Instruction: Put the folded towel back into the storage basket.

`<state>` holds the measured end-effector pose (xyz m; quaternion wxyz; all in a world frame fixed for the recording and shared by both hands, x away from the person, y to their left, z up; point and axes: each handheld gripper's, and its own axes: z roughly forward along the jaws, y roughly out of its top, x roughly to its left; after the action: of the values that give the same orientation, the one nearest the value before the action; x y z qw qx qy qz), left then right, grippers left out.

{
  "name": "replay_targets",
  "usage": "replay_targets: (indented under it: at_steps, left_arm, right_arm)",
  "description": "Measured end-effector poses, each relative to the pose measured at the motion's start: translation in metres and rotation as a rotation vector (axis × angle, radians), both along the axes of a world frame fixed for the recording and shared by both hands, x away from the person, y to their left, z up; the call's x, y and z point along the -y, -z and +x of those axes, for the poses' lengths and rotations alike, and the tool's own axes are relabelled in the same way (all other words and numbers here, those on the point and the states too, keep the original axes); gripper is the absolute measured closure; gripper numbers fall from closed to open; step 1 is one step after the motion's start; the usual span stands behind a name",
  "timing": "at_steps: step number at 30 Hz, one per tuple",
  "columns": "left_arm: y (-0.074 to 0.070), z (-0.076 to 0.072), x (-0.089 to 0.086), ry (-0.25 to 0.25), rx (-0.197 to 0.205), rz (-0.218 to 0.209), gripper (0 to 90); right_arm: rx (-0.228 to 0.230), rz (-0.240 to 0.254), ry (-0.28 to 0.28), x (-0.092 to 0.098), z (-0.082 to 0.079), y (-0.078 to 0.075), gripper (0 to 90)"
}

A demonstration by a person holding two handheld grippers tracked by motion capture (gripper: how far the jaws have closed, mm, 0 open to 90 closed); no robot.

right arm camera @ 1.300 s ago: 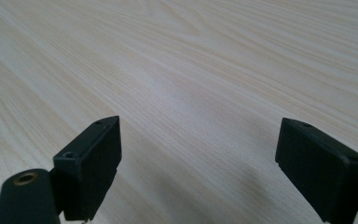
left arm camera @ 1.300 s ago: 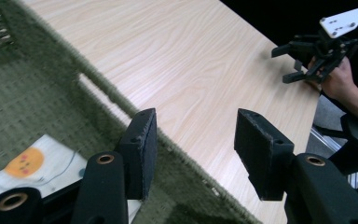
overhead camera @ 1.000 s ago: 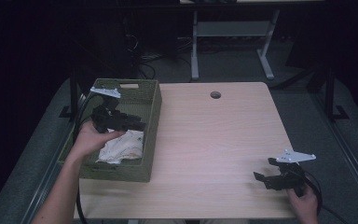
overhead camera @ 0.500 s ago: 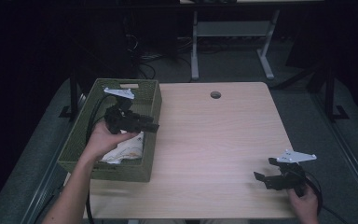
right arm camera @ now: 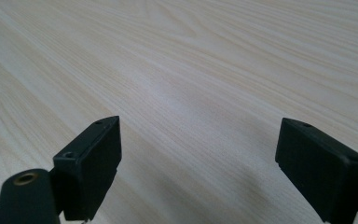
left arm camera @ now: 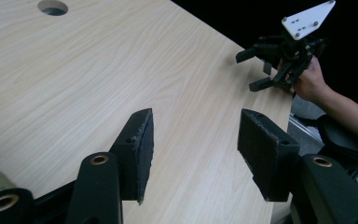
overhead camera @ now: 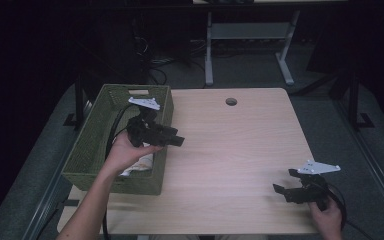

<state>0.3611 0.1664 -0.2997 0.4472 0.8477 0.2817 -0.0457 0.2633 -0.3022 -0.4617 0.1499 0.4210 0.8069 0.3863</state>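
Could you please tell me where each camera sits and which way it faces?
High view: above the person's side, looking forward and down on table and green basket; both forearms show.
Left tool view: on left tool, facing across the table toward right tool.
Right tool view: on right tool, facing bare tabletop.
High and left views share the right tool.
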Motion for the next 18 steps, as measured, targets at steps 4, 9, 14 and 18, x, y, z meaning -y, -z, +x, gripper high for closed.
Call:
replay_targets:
  at_steps: [4, 9, 14, 18]
  left_arm:
    - [0.0, -0.001, 0.008, 0.007, -0.001, -0.003, 45.7]
    - [0.001, -0.002, 0.018, 0.016, 0.002, -0.002, 44.6]
    - [0.004, -0.002, 0.027, 0.021, 0.001, -0.022, 43.9]
    - [0.007, -0.002, 0.034, 0.03, -0.001, -0.023, 43.4]
  right_arm:
    - [0.002, 0.0, 0.001, 0.001, 0.0, 0.0, 13.9]
    - [0.0, 0.0, 0.0, 0.001, 0.0, 0.0, 13.9]
    - [0.0, 0.001, 0.003, 0.002, 0.0, -0.001, 13.9]
    - [-0.001, 0.0, 0.003, 0.002, 0.0, -0.001, 13.9]
